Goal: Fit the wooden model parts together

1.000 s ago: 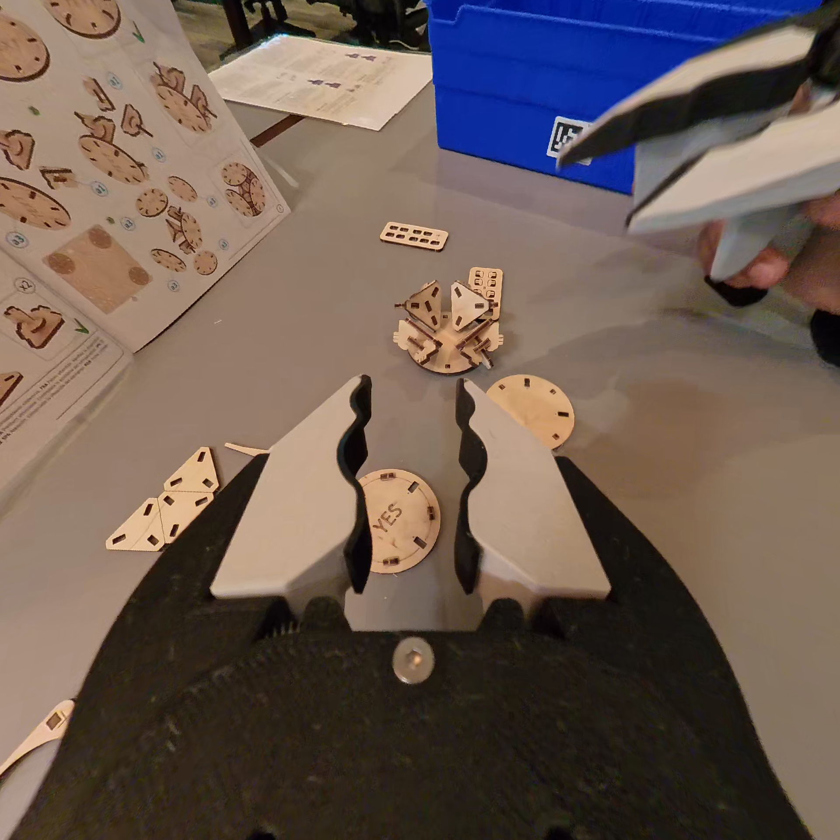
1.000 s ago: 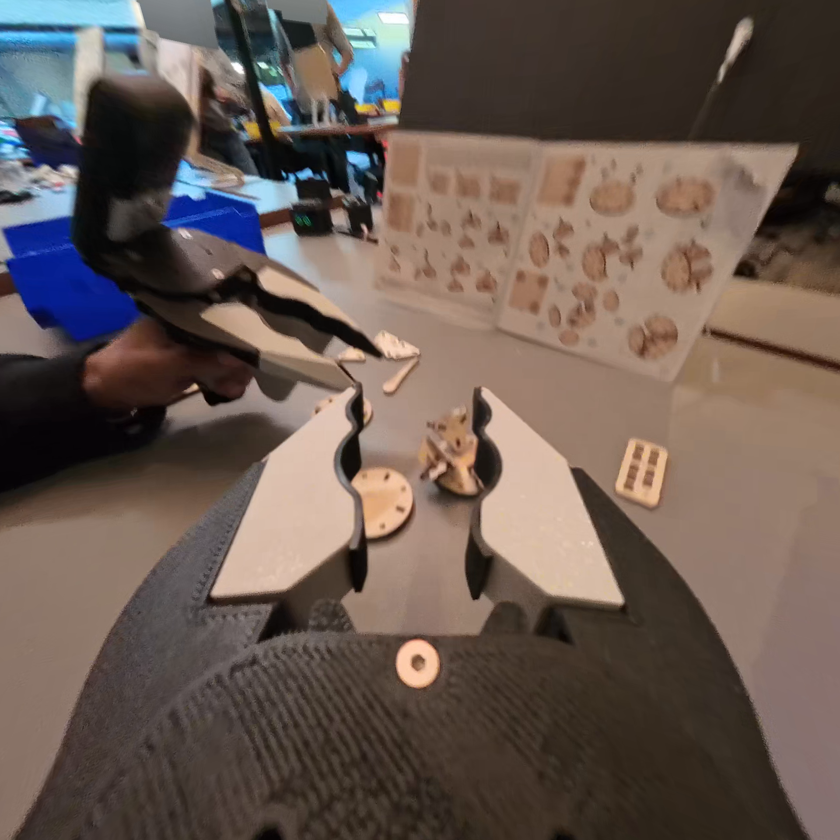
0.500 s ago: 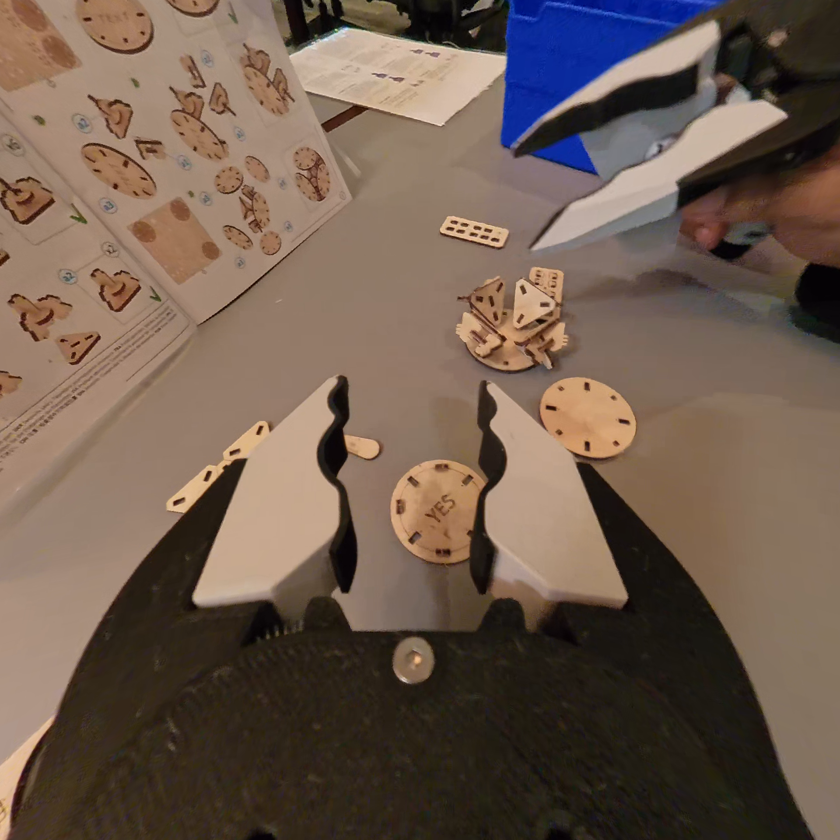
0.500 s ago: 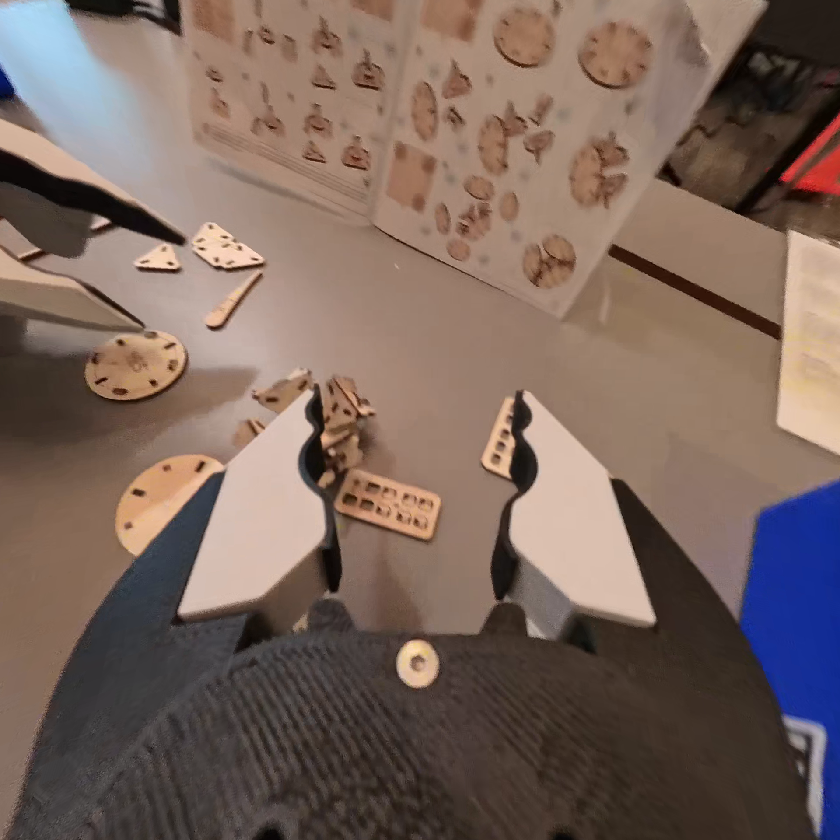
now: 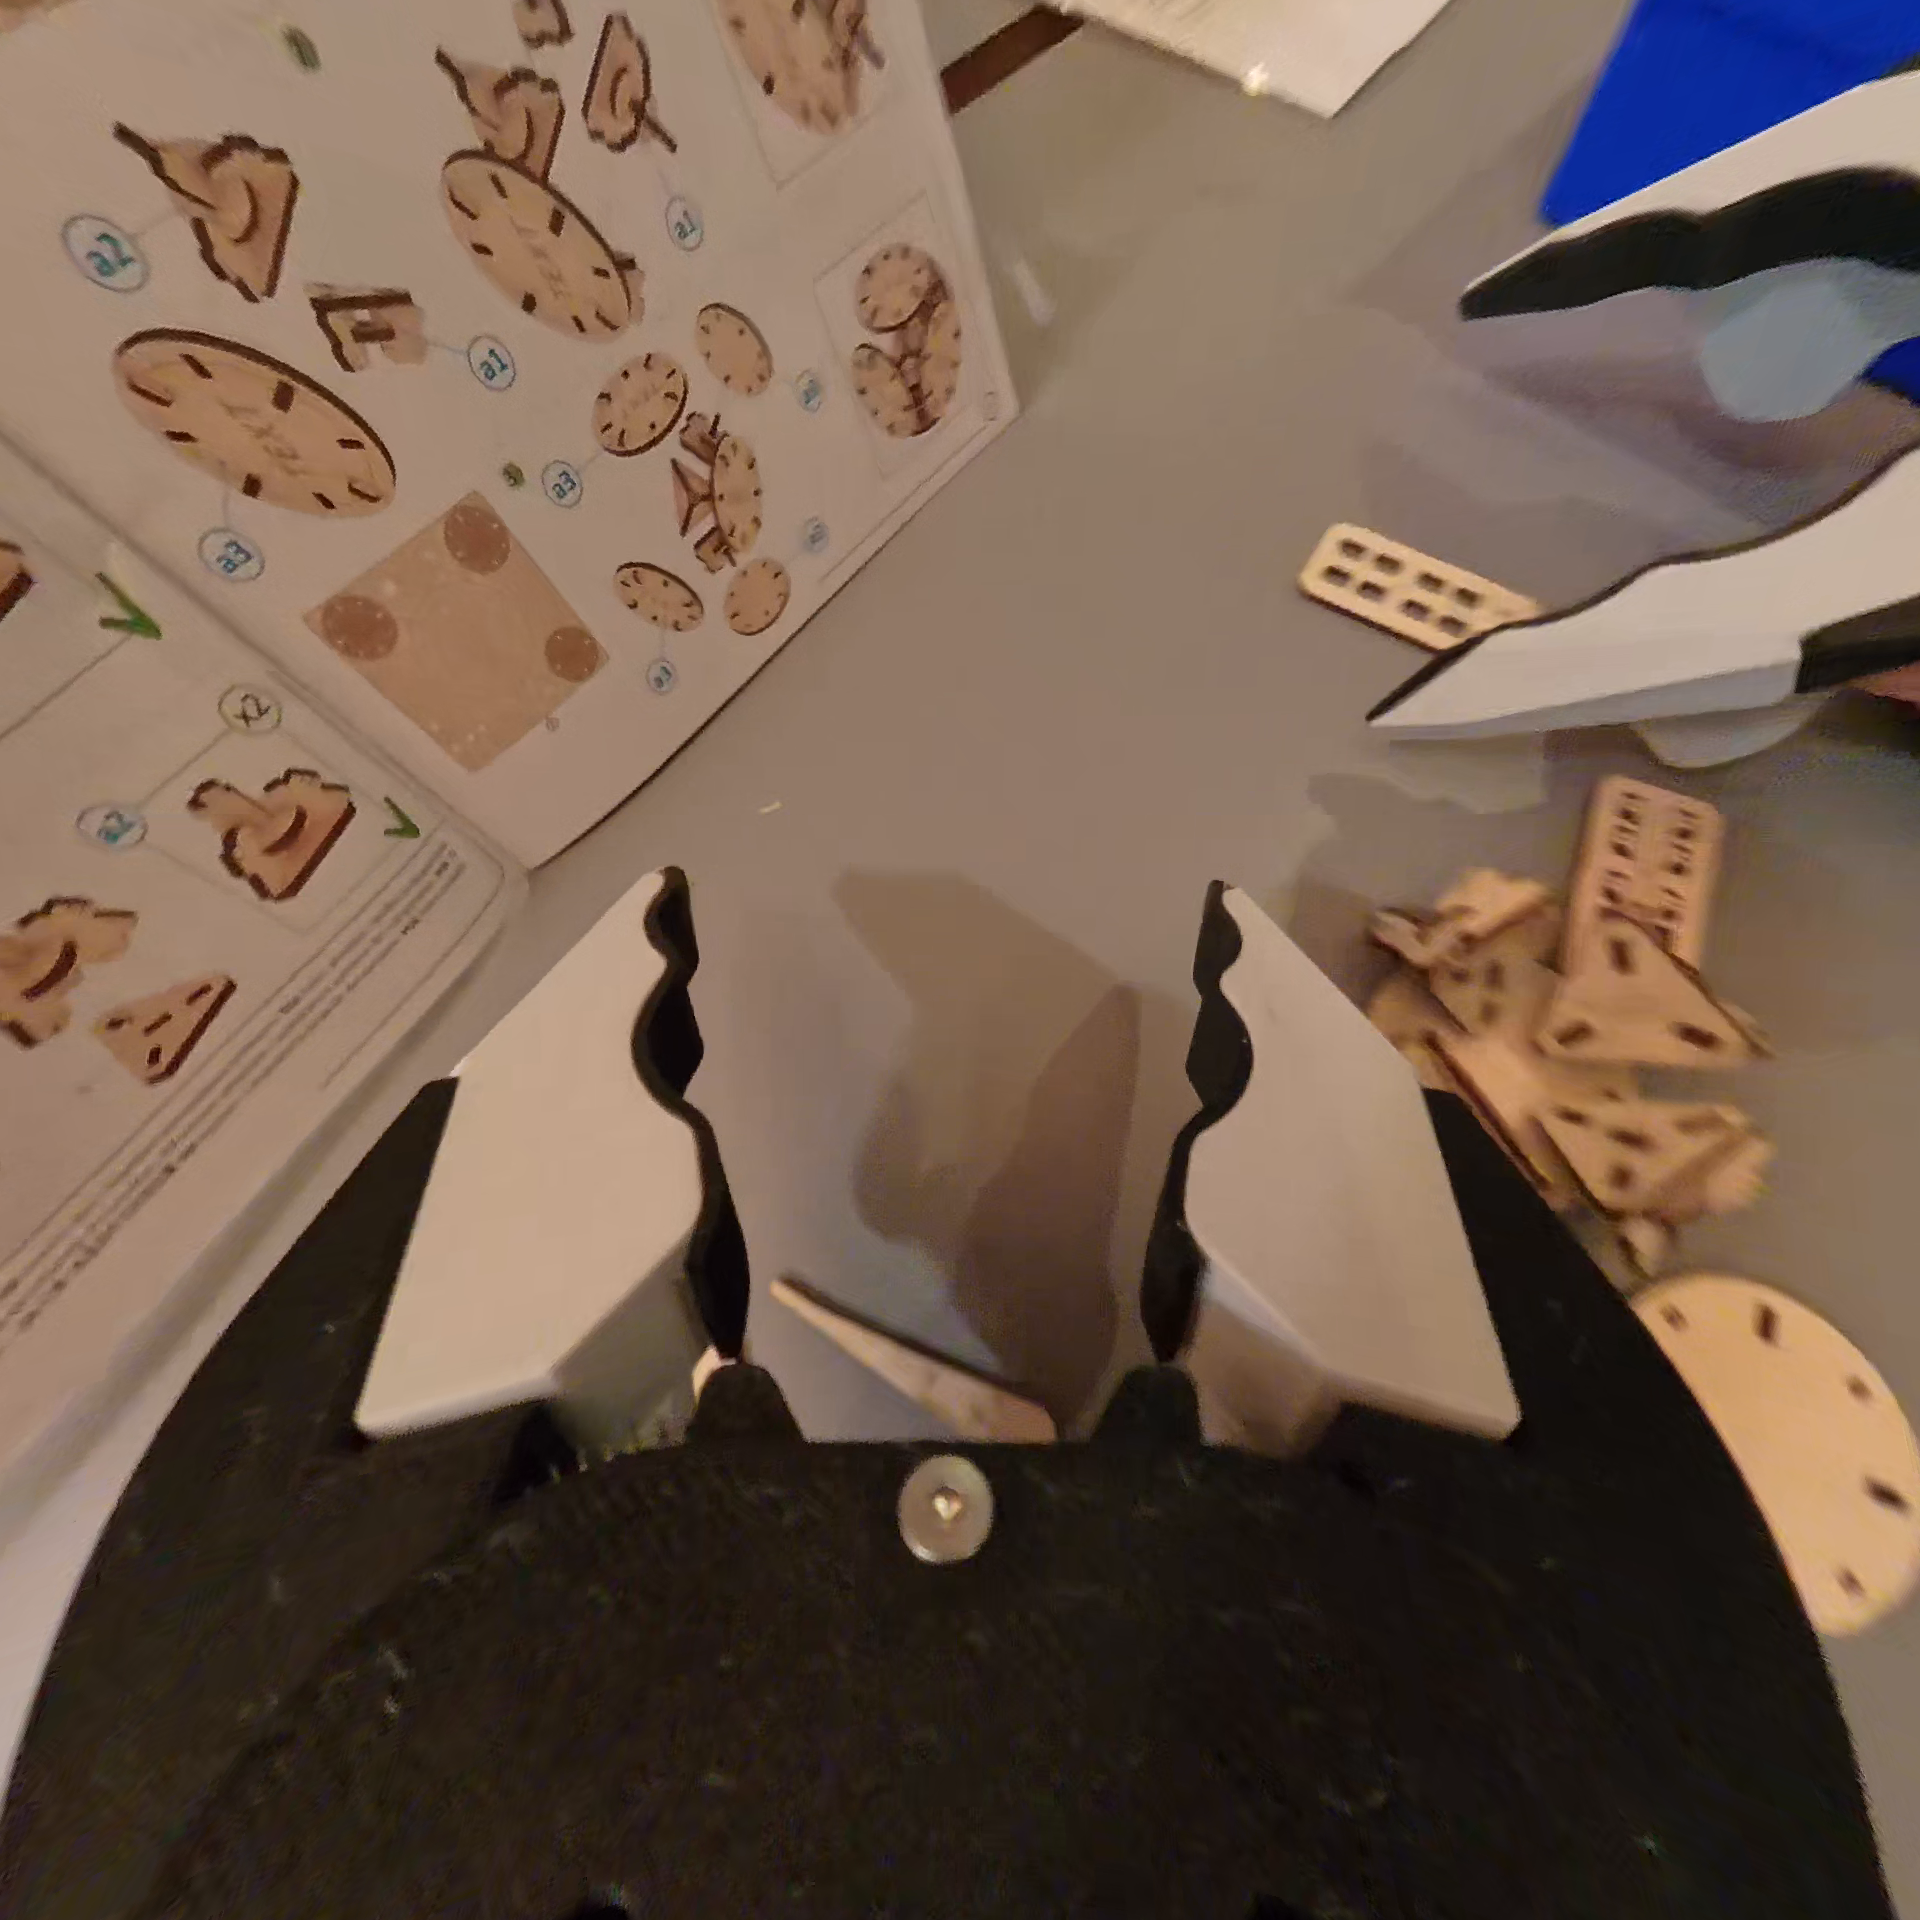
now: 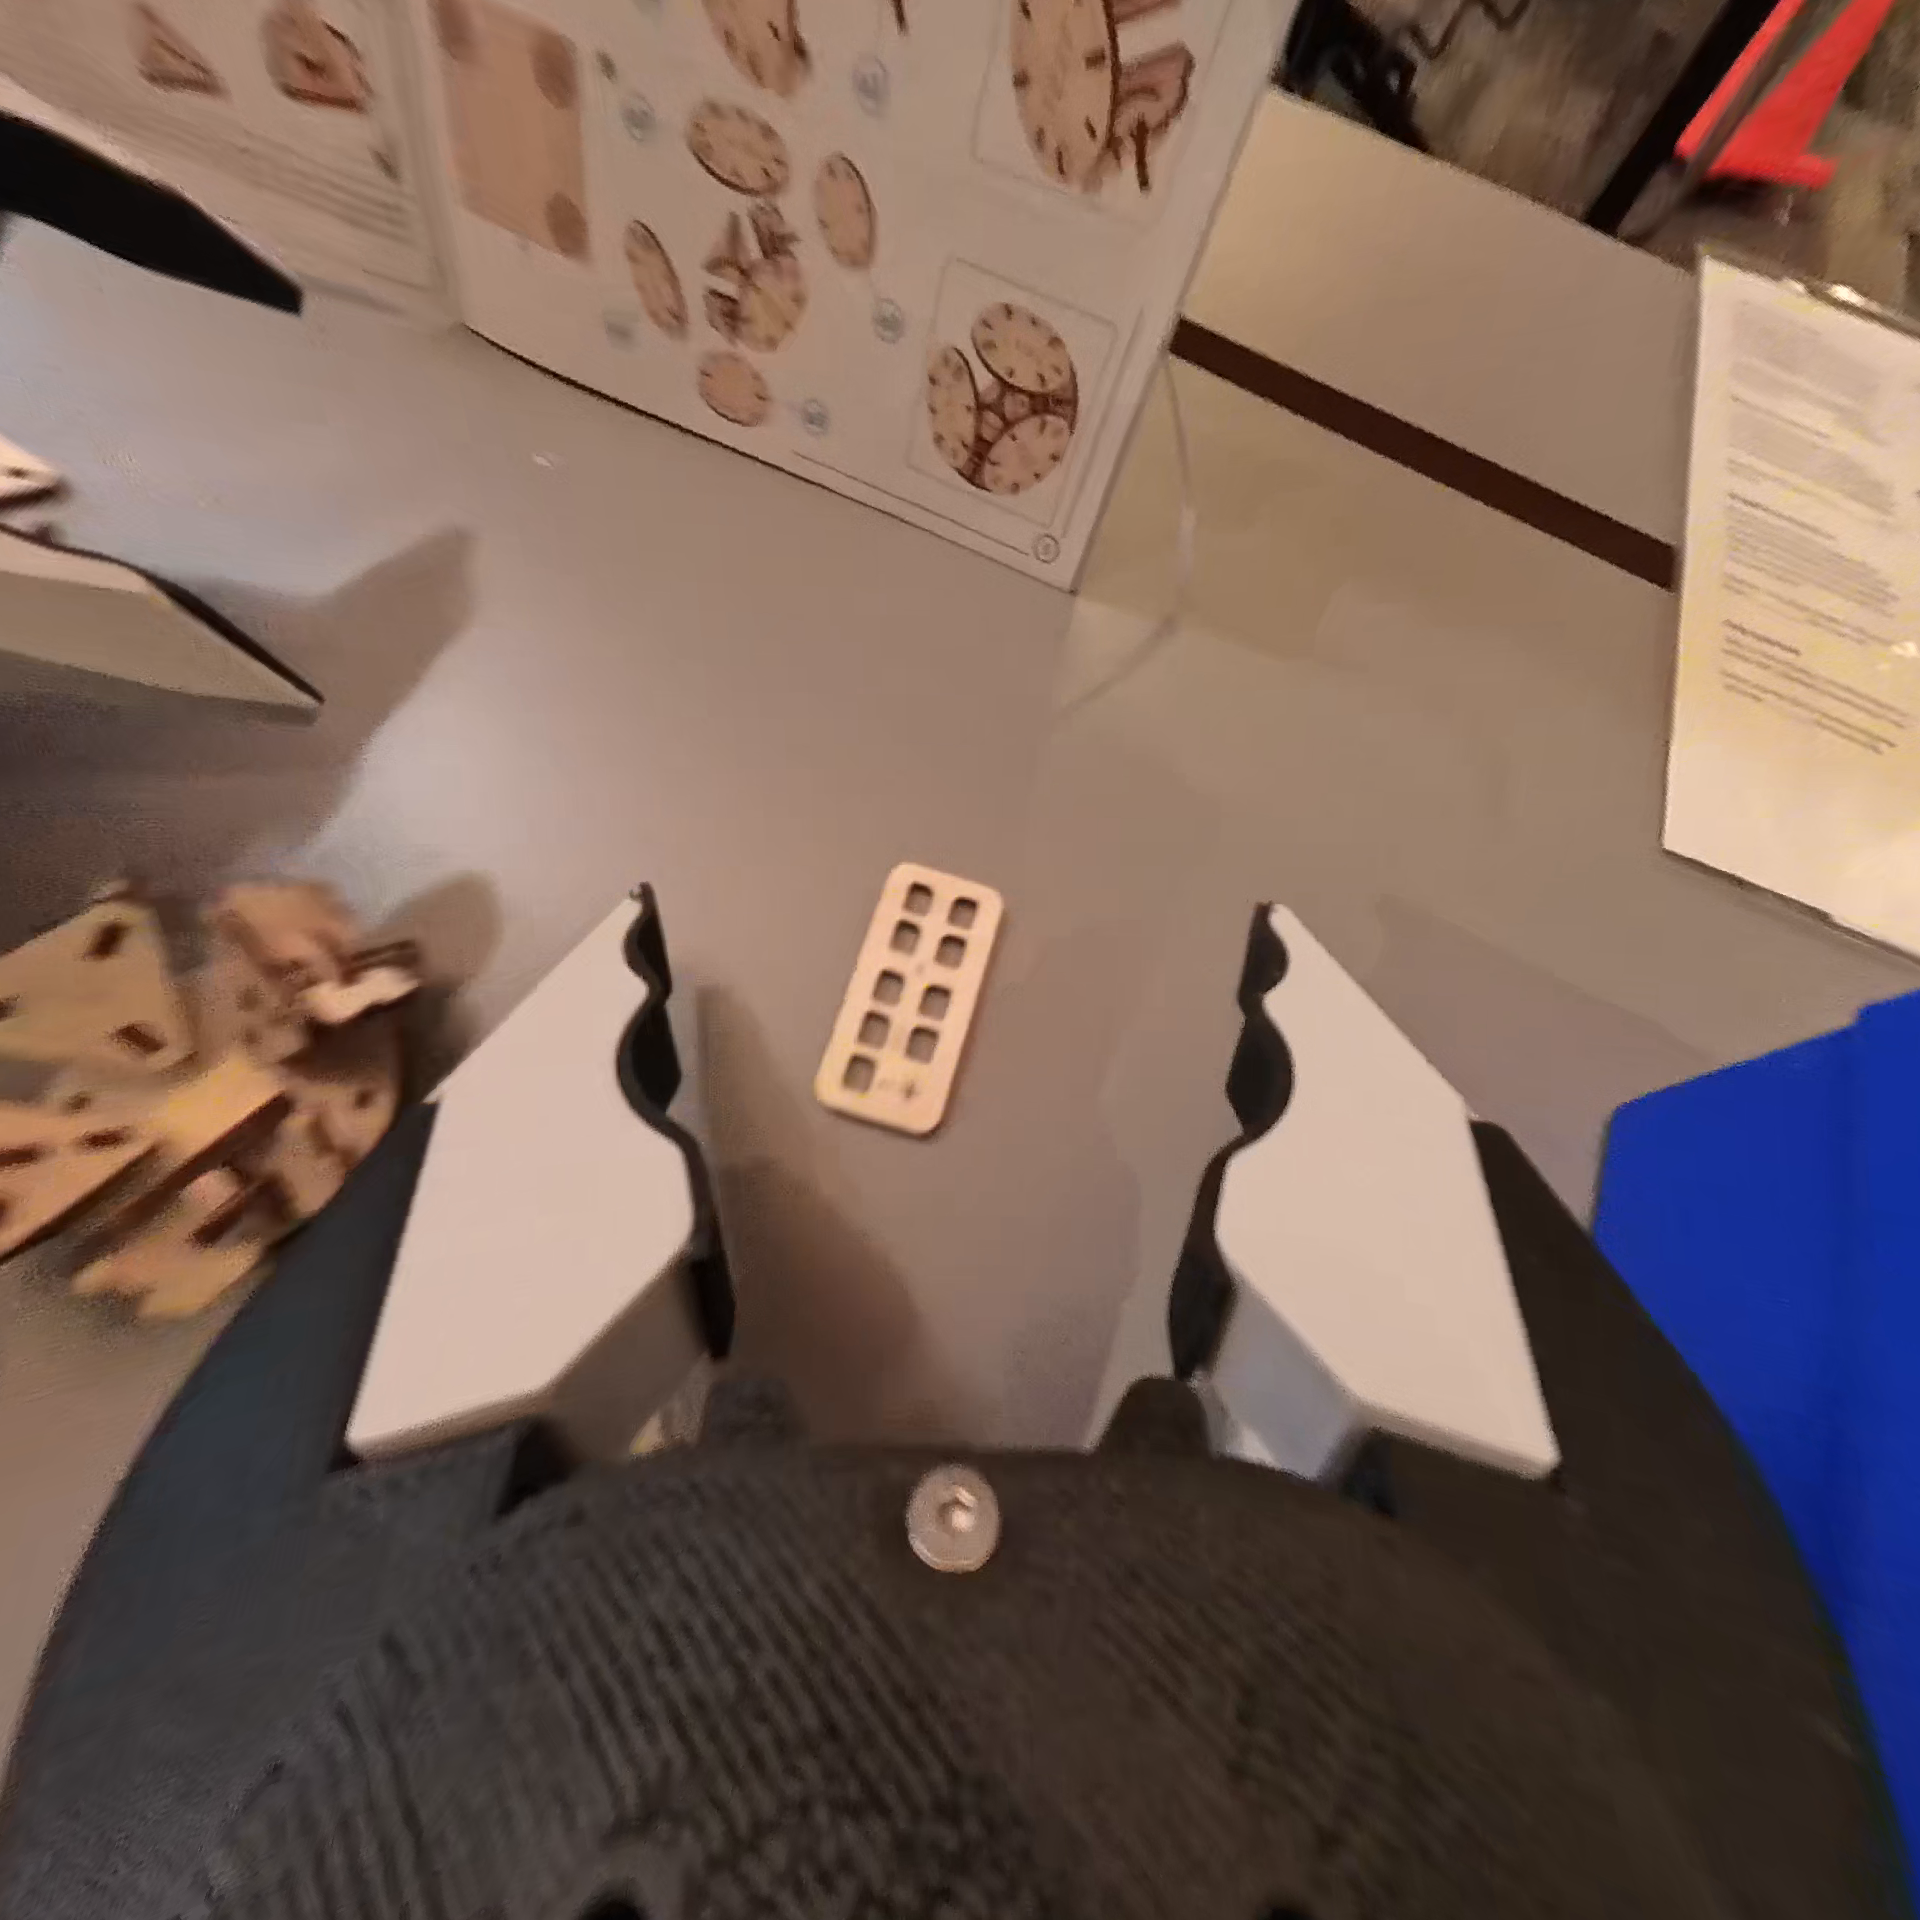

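My left gripper (image 5: 940,888) is open and empty over bare grey table (image 5: 1091,644); a flat wooden piece (image 5: 914,1361) lies on the table low between its fingers, untouched. A half-built wooden assembly (image 5: 1558,1039) and a wooden disc (image 5: 1787,1455) lie to its right. My right gripper (image 6: 953,902) is open wide and empty, and a small slotted wooden plate (image 6: 912,997) lies flat between its fingers, clear of both pads. The assembly also shows in the right wrist view (image 6: 177,1101), to the left. The right gripper also shows in the left wrist view (image 5: 1418,509), over that plate (image 5: 1403,587).
An upright instruction sheet (image 5: 416,416) with pictures of wooden parts stands at the left and far side. A blue bin (image 6: 1766,1351) is at the right. A printed paper (image 6: 1808,582) lies beyond it. A second slotted plate (image 5: 1642,873) leans by the assembly. About 12 cm separates my left fingertips from the wooden disc (image 5: 1787,1455).
Both grippers have opened much wider. The left one moved forward and left, past the engraved disc. The right one swung away from the assembly and now straddles the slotted plate.
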`<state>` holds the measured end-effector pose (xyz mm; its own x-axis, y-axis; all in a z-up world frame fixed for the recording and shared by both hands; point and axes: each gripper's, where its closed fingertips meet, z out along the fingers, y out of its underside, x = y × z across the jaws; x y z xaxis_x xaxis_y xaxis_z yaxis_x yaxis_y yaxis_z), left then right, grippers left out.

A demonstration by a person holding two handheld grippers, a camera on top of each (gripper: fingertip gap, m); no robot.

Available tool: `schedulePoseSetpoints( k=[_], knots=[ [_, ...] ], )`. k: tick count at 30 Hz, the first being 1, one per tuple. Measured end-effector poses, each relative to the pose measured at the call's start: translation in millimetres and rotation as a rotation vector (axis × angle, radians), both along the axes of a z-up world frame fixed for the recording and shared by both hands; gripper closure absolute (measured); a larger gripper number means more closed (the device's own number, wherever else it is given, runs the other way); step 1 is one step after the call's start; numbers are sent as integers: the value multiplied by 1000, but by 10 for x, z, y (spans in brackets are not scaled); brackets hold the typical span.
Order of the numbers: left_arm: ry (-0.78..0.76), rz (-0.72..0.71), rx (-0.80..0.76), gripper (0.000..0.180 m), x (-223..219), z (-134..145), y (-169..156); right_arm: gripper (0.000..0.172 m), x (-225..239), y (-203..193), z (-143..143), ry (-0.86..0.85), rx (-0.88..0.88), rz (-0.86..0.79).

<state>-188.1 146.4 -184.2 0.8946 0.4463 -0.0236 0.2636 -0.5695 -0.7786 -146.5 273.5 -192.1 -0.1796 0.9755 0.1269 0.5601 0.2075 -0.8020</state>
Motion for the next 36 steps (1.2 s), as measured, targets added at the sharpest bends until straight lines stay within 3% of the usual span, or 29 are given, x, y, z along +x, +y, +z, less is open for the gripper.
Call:
schedulePoseSetpoints(
  k=[4, 8, 14, 36],
  knots=[
    [-39, 68, -116, 82, -188, -260, 66, 56, -99, 53, -150, -94, -4, -31],
    [-90, 67, -101, 79, -174, -314, 82, 56, -99, 56, -202, -139, -79, -28],
    [-87, 61, -103, 79, -175, -314, 81, 13, -119, 111, -292, -198, -88, -61],
    [-83, 62, -106, 78, -174, -311, 76, 13, -111, 110, -286, -198, -87, -62]
  ],
)
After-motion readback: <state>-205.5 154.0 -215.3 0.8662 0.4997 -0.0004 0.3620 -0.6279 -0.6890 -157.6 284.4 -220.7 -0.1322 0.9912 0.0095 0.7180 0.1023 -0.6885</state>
